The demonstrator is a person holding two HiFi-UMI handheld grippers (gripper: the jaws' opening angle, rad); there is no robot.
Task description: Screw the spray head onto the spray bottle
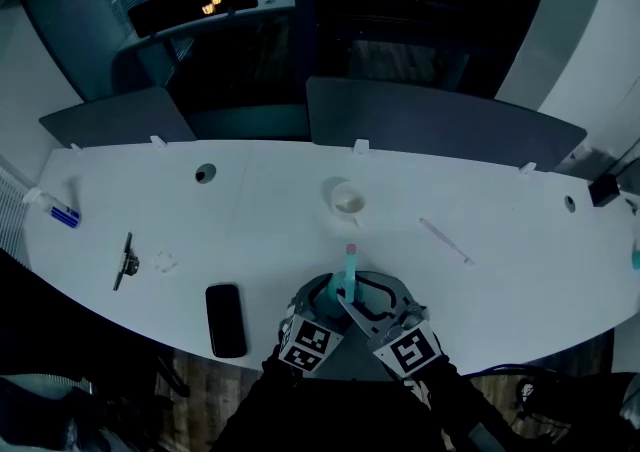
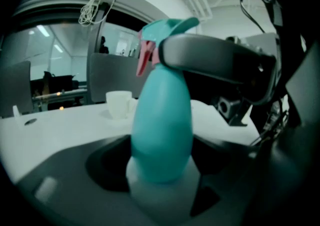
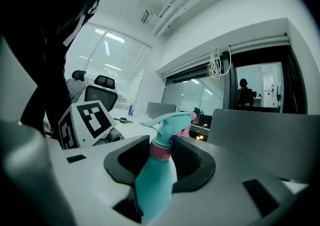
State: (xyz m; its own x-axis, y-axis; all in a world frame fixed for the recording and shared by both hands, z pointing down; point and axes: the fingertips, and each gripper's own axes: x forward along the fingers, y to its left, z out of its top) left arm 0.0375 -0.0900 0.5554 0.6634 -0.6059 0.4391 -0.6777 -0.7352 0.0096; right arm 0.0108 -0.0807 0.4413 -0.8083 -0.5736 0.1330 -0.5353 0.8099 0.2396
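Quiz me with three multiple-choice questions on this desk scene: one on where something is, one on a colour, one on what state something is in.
1. Where does the black phone lie in the head view?
A. left of the spray bottle, near the table front edge
B. on the floor
C. at the far right end

2. What colour is the collar under the spray head?
A. yellow
B. pink
C. black

3. What is the left gripper doing?
A. hanging open over bare table
B. lying flat on the table
C. gripping the teal spray bottle by its body

Answers: A, the phone lies left of the bottle by the near edge; B, the right gripper view shows a pink ring on the neck; C, its jaws press the bottle's lower body from both sides.
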